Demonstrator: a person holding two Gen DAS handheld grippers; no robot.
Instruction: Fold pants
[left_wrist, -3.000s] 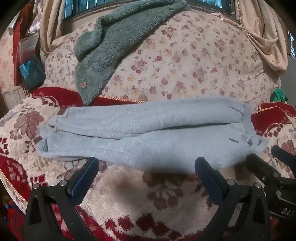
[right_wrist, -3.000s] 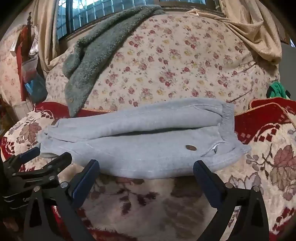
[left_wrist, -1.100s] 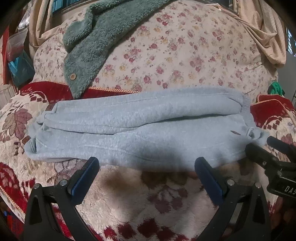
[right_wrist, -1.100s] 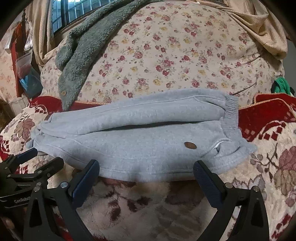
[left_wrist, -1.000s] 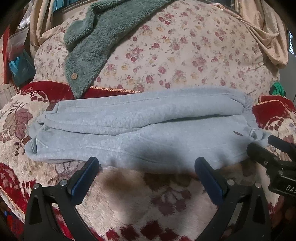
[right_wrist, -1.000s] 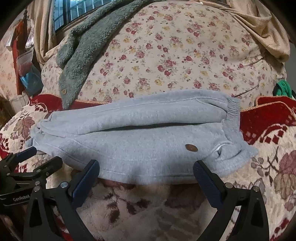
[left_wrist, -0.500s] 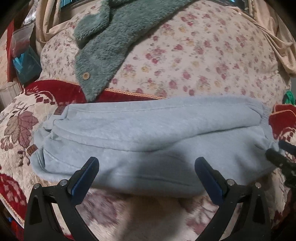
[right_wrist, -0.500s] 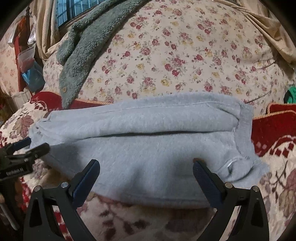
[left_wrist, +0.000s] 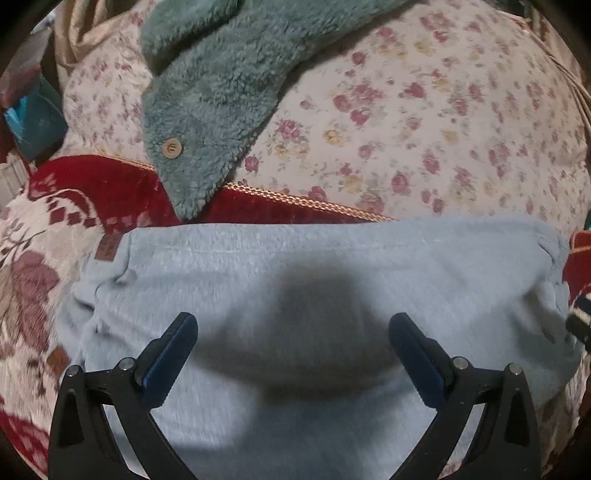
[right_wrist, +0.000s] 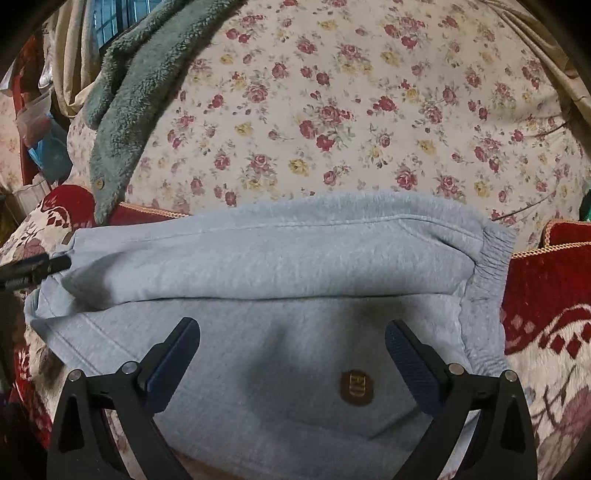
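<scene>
Pants (right_wrist: 295, 295), grey fleece, lie lengthwise on patterned bed cover (right_wrist: 546, 332), legs stacked one over other, waistband (right_wrist: 487, 266) at right. My left gripper (left_wrist: 291, 343) hovers over cuff half, fingers spread, gripping nothing. My right gripper (right_wrist: 291, 347) same over waist half near brown badge (right_wrist: 356, 384). I judge placement suits crosswise fold. Green fleece garment (left_wrist: 221, 92) on floral bedding (right_wrist: 369, 110) behind, clear of work.

We are in a home living room: a sofa with floral cushions (right_wrist: 369, 122), a red patterned cover (right_wrist: 546, 295), a fleecy green garment (left_wrist: 221, 92), curtains (right_wrist: 70, 66) by a window.
</scene>
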